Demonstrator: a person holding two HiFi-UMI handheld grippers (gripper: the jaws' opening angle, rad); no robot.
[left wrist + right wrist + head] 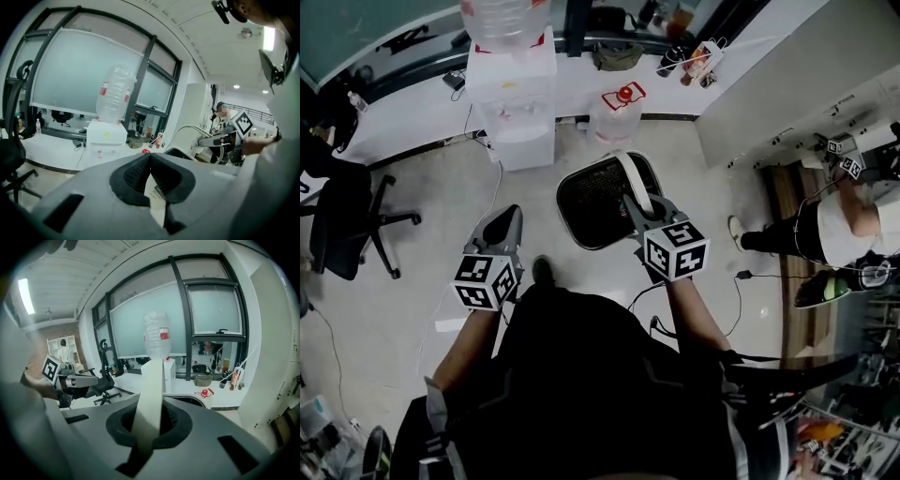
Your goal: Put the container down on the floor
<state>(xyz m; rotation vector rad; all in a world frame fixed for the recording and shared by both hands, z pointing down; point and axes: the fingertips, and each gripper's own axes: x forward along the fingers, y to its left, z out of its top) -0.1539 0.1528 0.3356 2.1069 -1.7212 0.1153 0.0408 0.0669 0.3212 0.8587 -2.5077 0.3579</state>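
Observation:
The container (598,201) is a black mesh basket with a white rim and a white handle (641,184). In the head view it hangs in front of me, above the light floor. My right gripper (635,204) is shut on the handle. In the right gripper view the handle (152,394) runs as a white strip between the closed jaws, with the rim (199,401) beyond. My left gripper (503,221) is to the left of the container, apart from it, shut and holding nothing. The left gripper view shows its pads (136,172) together and the container (183,152) to the right.
A white water dispenser (516,108) with a big bottle stands ahead by the wall, a clear jug with a red cap (621,105) beside it. A black office chair (342,220) is at the left. Another person (834,230) stands at the right by a white counter (787,84). Cables lie on the floor.

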